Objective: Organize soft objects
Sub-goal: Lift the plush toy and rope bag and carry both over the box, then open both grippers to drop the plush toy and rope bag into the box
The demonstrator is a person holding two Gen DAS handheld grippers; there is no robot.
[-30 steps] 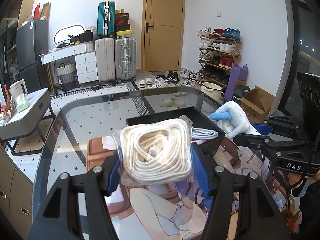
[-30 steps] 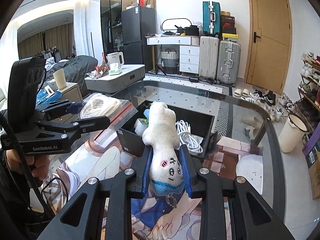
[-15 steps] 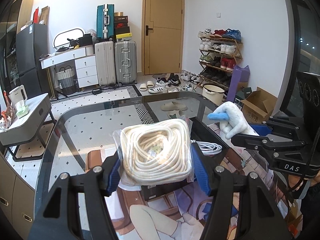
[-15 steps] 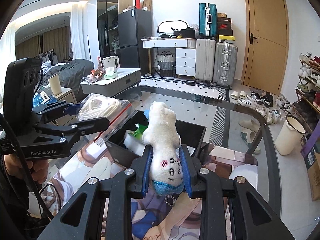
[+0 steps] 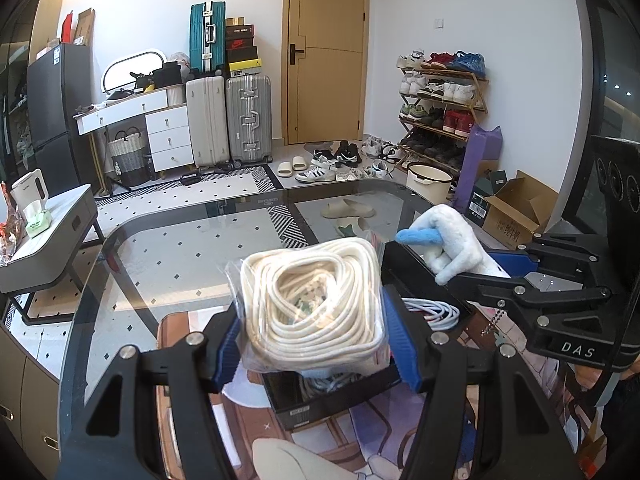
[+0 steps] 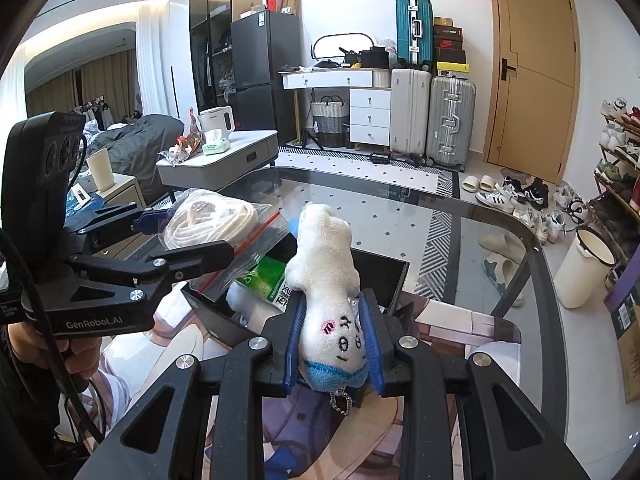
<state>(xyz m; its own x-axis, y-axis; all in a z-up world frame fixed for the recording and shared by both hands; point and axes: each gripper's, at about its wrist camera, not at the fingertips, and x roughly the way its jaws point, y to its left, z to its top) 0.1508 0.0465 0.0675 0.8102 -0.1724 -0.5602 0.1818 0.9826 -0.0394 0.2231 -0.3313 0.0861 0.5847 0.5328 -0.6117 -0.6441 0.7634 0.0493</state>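
Note:
My left gripper (image 5: 314, 344) is shut on a clear zip bag of coiled white rope (image 5: 314, 310) and holds it above the black box (image 5: 332, 394). The bag also shows in the right wrist view (image 6: 212, 222). My right gripper (image 6: 332, 340) is shut on a white plush toy with a blue end (image 6: 328, 280), held over the black box (image 6: 394, 276). The toy also shows in the left wrist view (image 5: 452, 244). Inside the box lie a coiled white cable (image 5: 434, 312) and a green packet (image 6: 266, 278).
The box stands on a printed mat (image 6: 460, 328) on a glass table (image 5: 180, 248). Beyond the table are a grey side table (image 6: 224, 160), suitcases (image 5: 228, 120), a shoe rack (image 5: 444, 100) and a white bucket (image 6: 582, 268) on the floor.
Both grippers have risen with their loads. The box now sits lower in both views, and the green packet inside it has come into sight.

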